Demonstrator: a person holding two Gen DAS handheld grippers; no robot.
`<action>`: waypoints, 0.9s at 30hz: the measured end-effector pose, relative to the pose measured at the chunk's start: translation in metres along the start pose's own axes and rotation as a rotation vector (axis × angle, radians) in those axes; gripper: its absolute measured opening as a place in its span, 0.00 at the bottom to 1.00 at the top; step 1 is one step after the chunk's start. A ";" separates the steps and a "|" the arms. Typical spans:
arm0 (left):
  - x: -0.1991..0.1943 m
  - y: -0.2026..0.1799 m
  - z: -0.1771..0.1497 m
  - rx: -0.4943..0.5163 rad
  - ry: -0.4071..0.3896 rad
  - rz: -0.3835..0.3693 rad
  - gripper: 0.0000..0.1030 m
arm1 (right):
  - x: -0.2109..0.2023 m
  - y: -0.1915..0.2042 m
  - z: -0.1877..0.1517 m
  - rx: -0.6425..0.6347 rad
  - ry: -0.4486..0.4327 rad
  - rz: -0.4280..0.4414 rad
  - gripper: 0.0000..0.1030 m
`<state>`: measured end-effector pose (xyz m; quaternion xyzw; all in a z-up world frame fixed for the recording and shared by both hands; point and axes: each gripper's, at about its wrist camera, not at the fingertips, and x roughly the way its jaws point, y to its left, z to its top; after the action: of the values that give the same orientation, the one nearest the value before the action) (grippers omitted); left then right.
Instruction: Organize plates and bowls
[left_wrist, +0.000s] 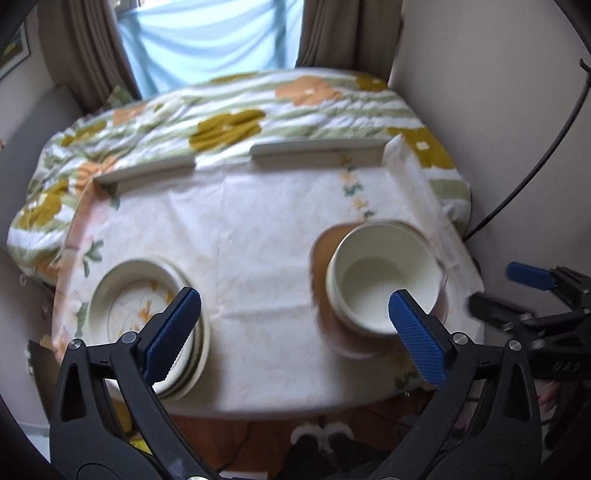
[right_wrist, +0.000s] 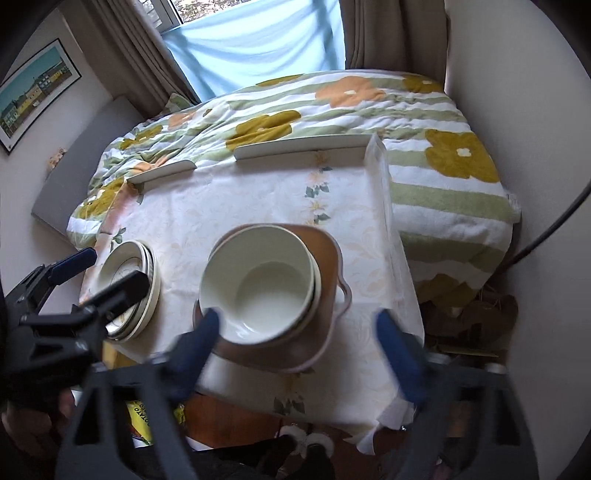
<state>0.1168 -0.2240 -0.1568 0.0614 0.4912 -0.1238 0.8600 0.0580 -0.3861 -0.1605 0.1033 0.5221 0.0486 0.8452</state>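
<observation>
- A stack of white bowls (right_wrist: 258, 284) is seen nested inside a brown handled dish (right_wrist: 325, 258), toward the right side of the desk (right_wrist: 236, 206), near its front edge
- A stack of flower-patterned plates (left_wrist: 147, 317) is seen at the front left corner of the desk, well apart from the bowls; its near rim looks close to the desk's edge
- The left gripper (left_wrist: 291, 332) is held above the front of the desk with its jaws spread wide and nothing between them; one blue pad is seen over the plates, the other over the bowls' rim
- The right gripper (right_wrist: 295, 350) is likewise held with jaws wide apart and empty, straddling the near side of the bowls without pressing on them
- The sorting is judged to be nearly or fully done, both piles being formed
- The desk is covered by a loose floral cloth (left_wrist: 258, 221), with a flowered quilt (right_wrist: 332, 107) on the bed behind
- Risk: a snag of the loose cloth by either gripper could drag a pile forward, the plates being the likelier to tip off
- Risk: the top bowl could be knocked askew if its rim is clipped by a pad
</observation>
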 end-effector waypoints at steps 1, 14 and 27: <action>0.002 0.005 -0.002 -0.003 0.017 -0.003 0.98 | -0.001 -0.001 -0.002 -0.008 0.006 -0.010 0.86; 0.075 0.009 -0.024 0.117 0.312 -0.049 0.98 | 0.044 -0.025 -0.013 -0.051 0.231 -0.107 0.86; 0.134 -0.015 -0.015 0.141 0.462 -0.183 0.48 | 0.109 -0.012 -0.002 -0.138 0.404 -0.039 0.50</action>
<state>0.1658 -0.2550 -0.2797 0.1032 0.6682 -0.2178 0.7038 0.1044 -0.3769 -0.2590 0.0233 0.6783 0.0875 0.7292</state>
